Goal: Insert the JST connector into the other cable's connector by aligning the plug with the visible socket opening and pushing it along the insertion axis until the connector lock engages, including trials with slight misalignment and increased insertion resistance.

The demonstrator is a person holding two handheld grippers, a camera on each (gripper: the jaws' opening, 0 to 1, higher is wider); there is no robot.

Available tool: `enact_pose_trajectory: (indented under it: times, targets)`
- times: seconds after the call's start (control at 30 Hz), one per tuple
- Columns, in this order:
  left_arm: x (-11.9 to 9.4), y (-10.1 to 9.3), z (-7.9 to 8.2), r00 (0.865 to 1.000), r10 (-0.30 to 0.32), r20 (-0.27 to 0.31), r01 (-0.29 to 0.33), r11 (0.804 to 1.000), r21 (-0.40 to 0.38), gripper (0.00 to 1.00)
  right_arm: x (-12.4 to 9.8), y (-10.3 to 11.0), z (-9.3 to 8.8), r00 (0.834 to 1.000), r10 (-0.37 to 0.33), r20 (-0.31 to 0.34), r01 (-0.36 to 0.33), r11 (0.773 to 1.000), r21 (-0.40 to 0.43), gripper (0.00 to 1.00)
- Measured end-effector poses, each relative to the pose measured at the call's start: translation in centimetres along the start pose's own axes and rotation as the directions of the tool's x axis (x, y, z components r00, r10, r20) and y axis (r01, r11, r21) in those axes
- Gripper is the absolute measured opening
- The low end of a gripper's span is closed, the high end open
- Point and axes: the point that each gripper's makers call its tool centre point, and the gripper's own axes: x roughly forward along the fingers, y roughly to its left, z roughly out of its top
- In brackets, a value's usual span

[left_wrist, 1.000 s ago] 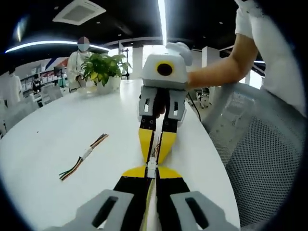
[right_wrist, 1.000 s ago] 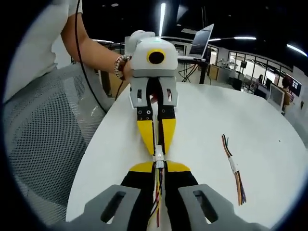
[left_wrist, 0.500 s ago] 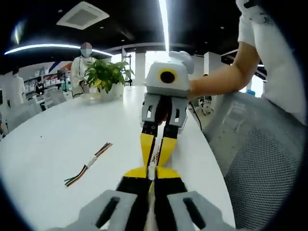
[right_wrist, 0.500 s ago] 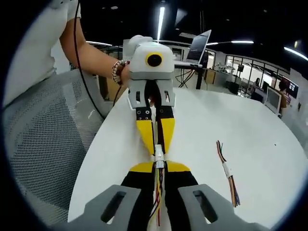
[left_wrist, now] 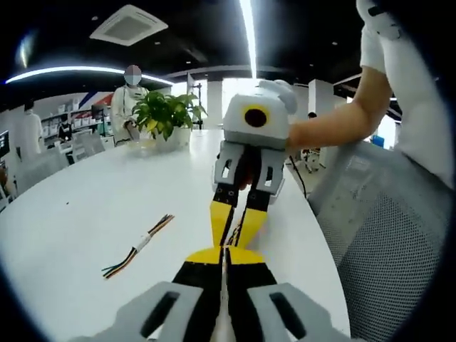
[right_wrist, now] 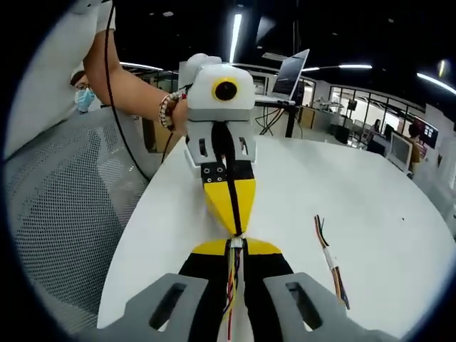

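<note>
In the left gripper view, my left gripper is shut on a cable end whose wires run back between its black jaws. My right gripper faces it tip to tip, also shut, with coloured wires between its yellow fingers. In the right gripper view, my right gripper is shut on a white JST connector, with its red and yellow wires trailing back. The left gripper presses its closed yellow tips against that connector. Both grippers hover just above the white table, and the joint itself is mostly hidden.
A spare cable bundle lies on the table and appears again as a loose bundle. A potted plant stands at the far edge, a laptop beyond. A mesh chair borders the table, and a person's arms hold both grippers.
The two grippers have closed the gap between their tips, and less of the white connector shows between them. Both views have risen slightly.
</note>
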Motion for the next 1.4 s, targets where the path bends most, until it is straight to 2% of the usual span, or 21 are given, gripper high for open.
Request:
enact_pose_trajectory:
  times: [0.17,0.5,0.73,0.83,1.0,1.4]
  targets:
    - [-0.4,-0.1,-0.2,1.000,0.005,-0.008,-0.005,1.000,-0.007,0.01,-0.2,-0.4,-0.3,1.000,-0.014,-0.008,0.014,1.000,0.003,0.03]
    - [-0.9,0.9,-0.8,0.998,0.040,-0.040,-0.040,0.999,0.005,0.11,-0.5,-0.7,-0.3,0.999,-0.034,-0.003,0.034,0.999,0.012,0.04]
    - [-1.1,1.1,-1.7,0.995,0.052,-0.081,-0.051,0.998,0.022,0.10,-0.5,-0.3,-0.2,1.000,-0.014,0.003,0.014,1.000,-0.001,0.04]
    - [-0.9,0.7,-1.9,0.995,0.037,-0.094,-0.035,0.999,0.029,0.07,-0.4,0.1,-0.1,1.000,0.004,0.000,-0.004,1.000,-0.018,0.04]
    - [-0.8,-0.1,-1.5,0.997,0.001,-0.079,0.000,1.000,0.008,0.02,-0.4,0.3,-0.3,1.000,0.010,-0.013,-0.011,1.000,-0.028,0.04]
    - [-0.8,0.0,-0.9,0.998,-0.011,-0.063,0.012,1.000,0.023,0.00,-0.5,0.3,-0.1,1.000,0.014,-0.005,-0.014,1.000,-0.028,0.03]
